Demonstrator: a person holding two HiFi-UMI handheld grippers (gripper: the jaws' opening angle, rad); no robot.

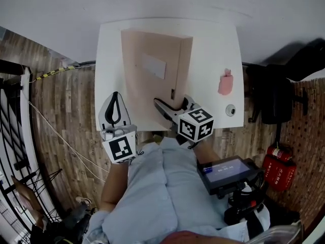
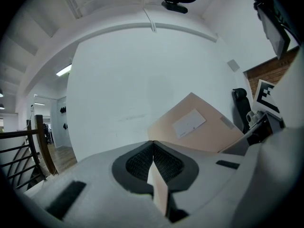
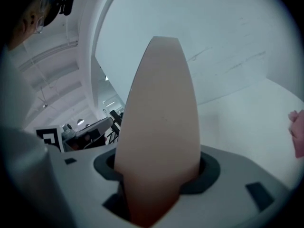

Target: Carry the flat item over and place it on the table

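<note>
Head view gives me a flat pale beige card sheet [image 1: 144,93] with a small white label [image 1: 154,66] on its face. It is spread over the white surface [image 1: 216,44], with its near edge at the surface's near edge. A darker strip runs down its right side like a folded flap.

My left gripper [image 1: 116,96] has its fingers [image 2: 135,164] pressed together on a thin edge of the sheet [image 2: 204,127]. My right gripper [image 1: 170,107] has its fingers [image 3: 209,171] clamped on the sheet [image 3: 159,118], which bows up between them and blocks most of that view. I cannot tell whether the sheet's far end touches the surface.

Right of the sheet and apart from it, a small pink object [image 1: 225,82] and a little round grey thing [image 1: 230,110] lie on the surface, both too small to identify. A red fire extinguisher [image 1: 279,169] is off the surface at the right.
</note>
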